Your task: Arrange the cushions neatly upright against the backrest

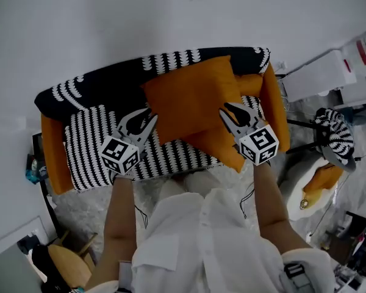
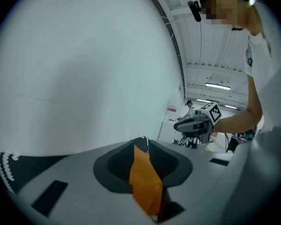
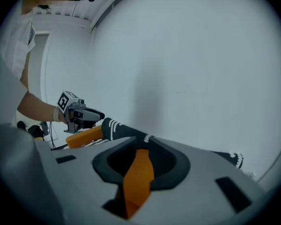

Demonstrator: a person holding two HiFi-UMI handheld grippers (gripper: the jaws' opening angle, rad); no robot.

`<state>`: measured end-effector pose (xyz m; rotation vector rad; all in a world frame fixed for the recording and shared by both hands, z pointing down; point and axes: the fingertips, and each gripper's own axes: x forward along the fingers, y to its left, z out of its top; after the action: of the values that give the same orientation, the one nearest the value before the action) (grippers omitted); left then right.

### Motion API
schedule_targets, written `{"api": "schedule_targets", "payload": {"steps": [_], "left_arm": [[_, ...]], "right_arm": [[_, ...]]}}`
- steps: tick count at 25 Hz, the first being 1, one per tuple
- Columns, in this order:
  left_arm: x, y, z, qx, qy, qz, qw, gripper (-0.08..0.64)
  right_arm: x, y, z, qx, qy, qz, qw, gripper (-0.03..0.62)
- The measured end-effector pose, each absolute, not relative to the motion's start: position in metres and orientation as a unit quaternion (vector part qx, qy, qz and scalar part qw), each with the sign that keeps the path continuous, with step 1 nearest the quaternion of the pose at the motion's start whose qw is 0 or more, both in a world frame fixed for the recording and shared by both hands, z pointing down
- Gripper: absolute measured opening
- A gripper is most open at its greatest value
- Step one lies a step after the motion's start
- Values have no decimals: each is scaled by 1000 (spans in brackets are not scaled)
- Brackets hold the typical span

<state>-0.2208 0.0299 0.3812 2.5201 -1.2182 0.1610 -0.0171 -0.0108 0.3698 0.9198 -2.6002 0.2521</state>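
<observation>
A big orange cushion leans against the black backrest of a small sofa with a striped seat. A second orange cushion lies under it at the seat's right, and a smaller one sits behind. My left gripper is at the big cushion's left edge and my right gripper at its right edge. A strip of orange fabric runs between the left jaws, with a dark gap beside it. In the right gripper view orange fabric likewise sits loose between slightly parted jaws.
Orange armrests close the sofa's left and right ends. A pale wall rises behind the backrest. White equipment and a striped chair stand at the right. A shaggy white rug lies before the sofa.
</observation>
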Motion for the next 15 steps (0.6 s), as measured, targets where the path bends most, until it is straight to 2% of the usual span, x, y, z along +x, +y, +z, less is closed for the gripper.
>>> {"api": "schedule_targets", "payload": {"steps": [2, 4, 12, 15], "left_arm": [[-215, 20, 408, 890, -406, 80, 192, 131], [-211, 8, 436, 892, -384, 107, 214, 200], [-190, -47, 520, 892, -339, 193, 228, 272], [-184, -66, 542, 894, -314, 226, 226, 279]], "right_arm": [[-19, -28, 394, 315, -922, 94, 205, 108], [-22, -43, 419, 297, -922, 96, 227, 142], [-35, -93, 513, 198, -913, 64, 352, 255], [-36, -106, 543, 158, -901, 55, 400, 276]]}}
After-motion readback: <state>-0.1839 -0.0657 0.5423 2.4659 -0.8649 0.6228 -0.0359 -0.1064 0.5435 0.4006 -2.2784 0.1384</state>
